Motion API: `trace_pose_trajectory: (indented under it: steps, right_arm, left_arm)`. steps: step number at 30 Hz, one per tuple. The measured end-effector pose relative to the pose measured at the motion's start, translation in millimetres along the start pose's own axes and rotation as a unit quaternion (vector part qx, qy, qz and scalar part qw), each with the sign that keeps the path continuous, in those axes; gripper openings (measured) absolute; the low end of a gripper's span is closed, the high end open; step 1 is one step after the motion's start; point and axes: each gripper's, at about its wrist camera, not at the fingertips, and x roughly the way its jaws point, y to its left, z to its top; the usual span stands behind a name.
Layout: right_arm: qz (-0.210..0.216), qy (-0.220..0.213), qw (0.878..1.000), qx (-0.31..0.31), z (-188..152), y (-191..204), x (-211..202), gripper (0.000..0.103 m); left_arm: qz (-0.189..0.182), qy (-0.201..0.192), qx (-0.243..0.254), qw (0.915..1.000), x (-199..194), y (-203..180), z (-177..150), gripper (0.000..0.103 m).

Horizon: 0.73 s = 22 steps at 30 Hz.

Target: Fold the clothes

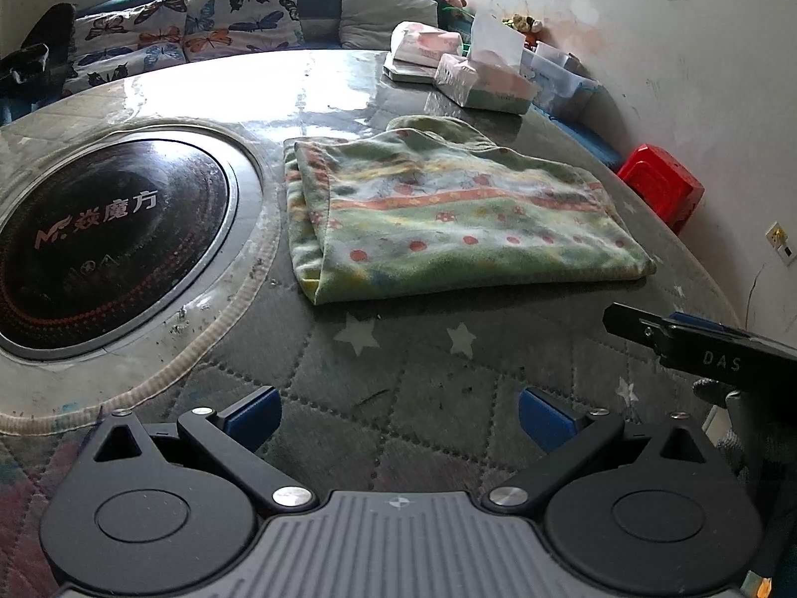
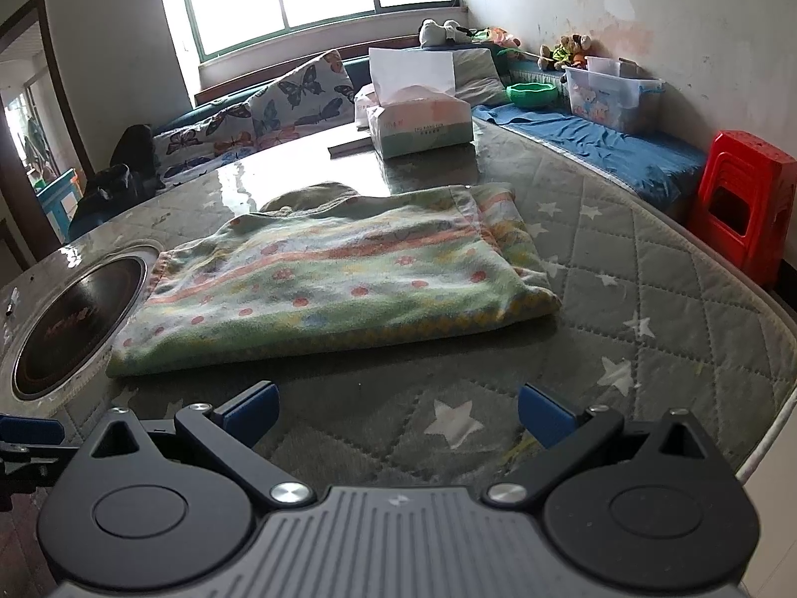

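A green patterned cloth (image 1: 448, 214) with red dots and an orange stripe lies folded flat on the quilted table cover (image 1: 398, 378). The same cloth (image 2: 329, 279) fills the middle of the right wrist view. My left gripper (image 1: 398, 416) hovers open in front of the cloth's near edge, with nothing between its blue pads. My right gripper (image 2: 396, 413) is also open and empty, just short of the cloth's front edge. In the left wrist view the right gripper (image 1: 697, 344) shows at the right edge, side-on.
A round black cooktop (image 1: 99, 244) is set into the table left of the cloth. Tissue packs (image 2: 418, 122) stand at the table's far side. A red plastic stool (image 2: 742, 199) stands to the right by the wall. Butterfly-print cushions (image 1: 199, 25) line a bench behind.
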Motion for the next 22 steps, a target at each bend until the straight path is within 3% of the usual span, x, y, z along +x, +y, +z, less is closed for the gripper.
trace_pose_trajectory:
  steps: [22]
  right_arm:
    - [0.0,0.009,1.0,-0.002,0.3,0.7,6.6,0.103]
  left_arm:
    - [-0.001,0.008,0.004,1.0,7.6,-2.0,2.6,0.103]
